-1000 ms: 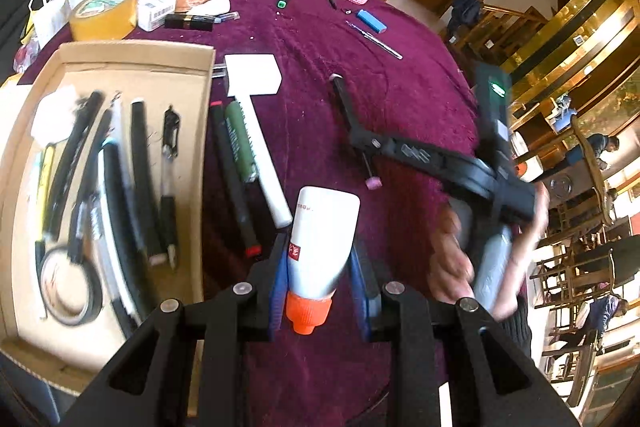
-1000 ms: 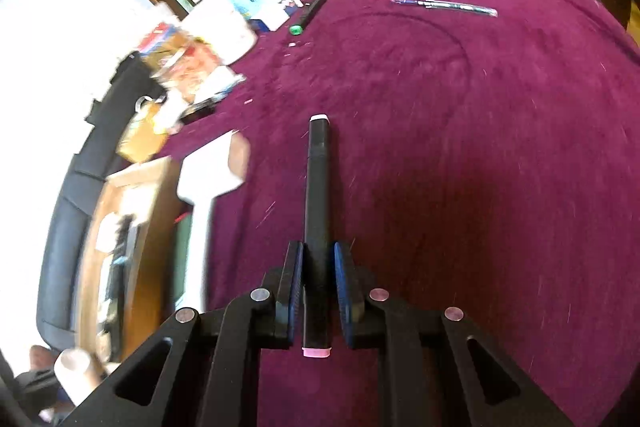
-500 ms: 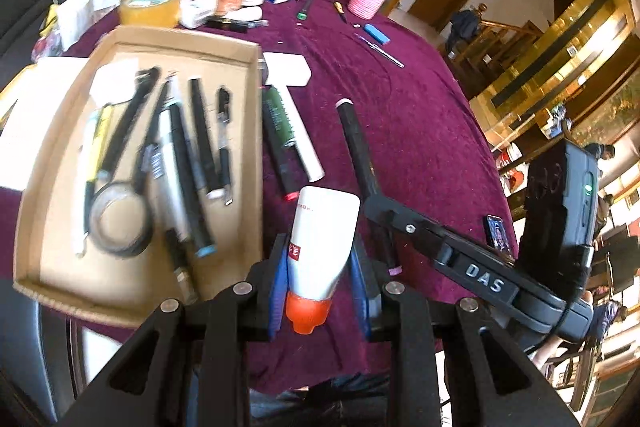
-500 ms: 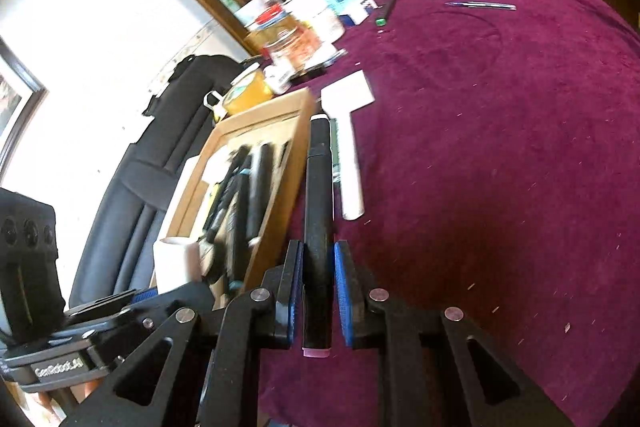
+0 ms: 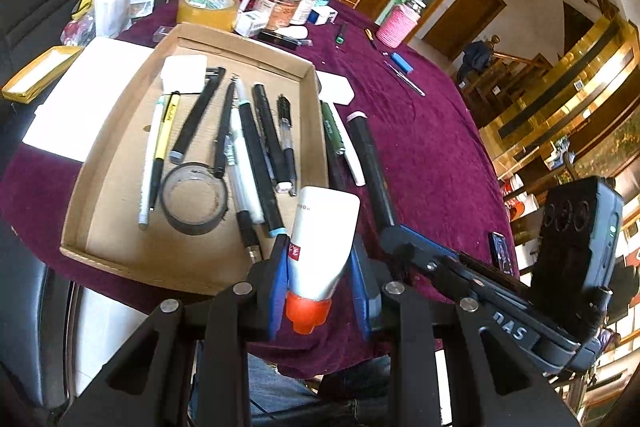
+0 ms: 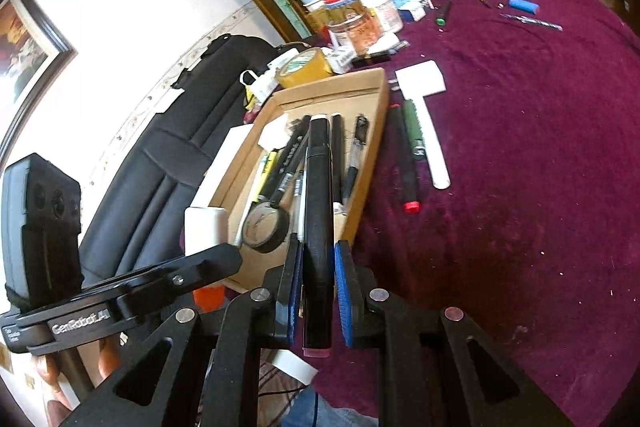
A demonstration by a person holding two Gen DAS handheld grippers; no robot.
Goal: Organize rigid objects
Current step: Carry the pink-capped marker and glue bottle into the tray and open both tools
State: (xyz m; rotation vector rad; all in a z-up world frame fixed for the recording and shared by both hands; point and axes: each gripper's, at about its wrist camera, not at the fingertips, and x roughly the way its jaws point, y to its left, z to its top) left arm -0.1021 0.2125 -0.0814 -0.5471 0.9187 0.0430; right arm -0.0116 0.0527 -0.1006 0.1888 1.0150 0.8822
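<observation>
1. While both hands hover at the near edge of the table, the left gripper (image 5: 318, 277) is clamped on a white tube (image 5: 322, 239), blue pads pressing its lower body just above the orange cap (image 5: 307, 311), which points back toward the camera.
2. Jaws of the right gripper (image 6: 316, 289) stand narrow, closed on a black marker (image 6: 318, 211) near its rear end; the barrel juts forward over the near part of the cardboard tray (image 6: 366, 187).
3. Held low near the cap, the tube looks light and somewhat squeezable, so a firm pinch could dent it or force its contents toward the cap; a grip at the stiffer shoulder seems safest.
4. By contrast, the marker appears stiff, light and smooth; gripped so far back, it may pivot between the pads when set down, and a hold nearer mid-barrel would steady it.
5. Beyond the jaws, the tray already holds a row of pens (image 5: 264, 147), a roll of black tape (image 5: 195, 198) and a white pad (image 5: 184, 73).
6. Just beside the tray's right wall, on the maroon tablecloth (image 6: 520, 167), lie a red-tipped pen (image 6: 406, 163), a green pen (image 6: 412, 129) and a white scraper (image 6: 428, 115), not yet sorted.
7. Farther back stand jars (image 5: 280, 1), a roll of yellow tape (image 5: 208, 10) and a pink cup (image 5: 398, 27).
</observation>
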